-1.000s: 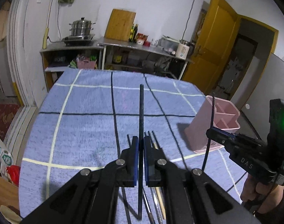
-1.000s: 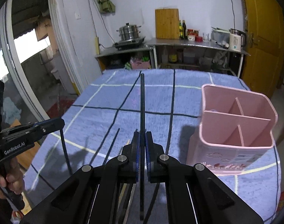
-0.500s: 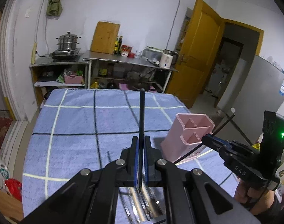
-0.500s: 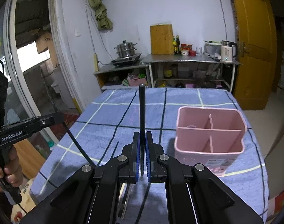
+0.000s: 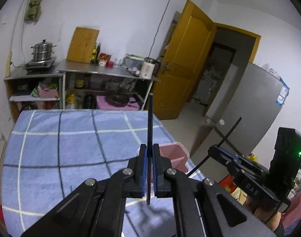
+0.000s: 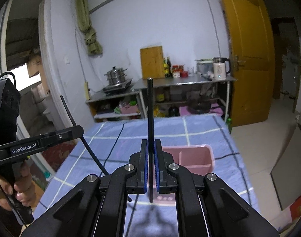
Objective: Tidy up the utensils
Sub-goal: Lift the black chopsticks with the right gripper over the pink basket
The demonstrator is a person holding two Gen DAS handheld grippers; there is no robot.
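My left gripper [image 5: 149,169] is shut on a black chopstick [image 5: 149,122] that stands upright between its blue pads. My right gripper [image 6: 150,167] is shut on a second black chopstick [image 6: 150,108], also upright. The pink divided utensil holder [image 6: 192,158] stands on the blue checked tablecloth [image 6: 130,136], just beyond and below the right gripper; in the left wrist view the holder [image 5: 174,156] is partly hidden behind the left fingers. The right gripper with its chopstick also shows at the right of the left wrist view [image 5: 215,152]. The left gripper shows at the left of the right wrist view [image 6: 77,132].
The tablecloth's right edge [image 5: 170,136] drops to a tiled floor. Behind the table stand a metal shelf [image 6: 182,83] with a kettle, bottles and a cutting board, a steamer pot [image 6: 115,77], and a yellow door [image 6: 249,59].
Both grippers have risen well above the table with their chopsticks. The loose utensils below them have dropped out of view, and the pink holder now sits lower and closer under the grippers.
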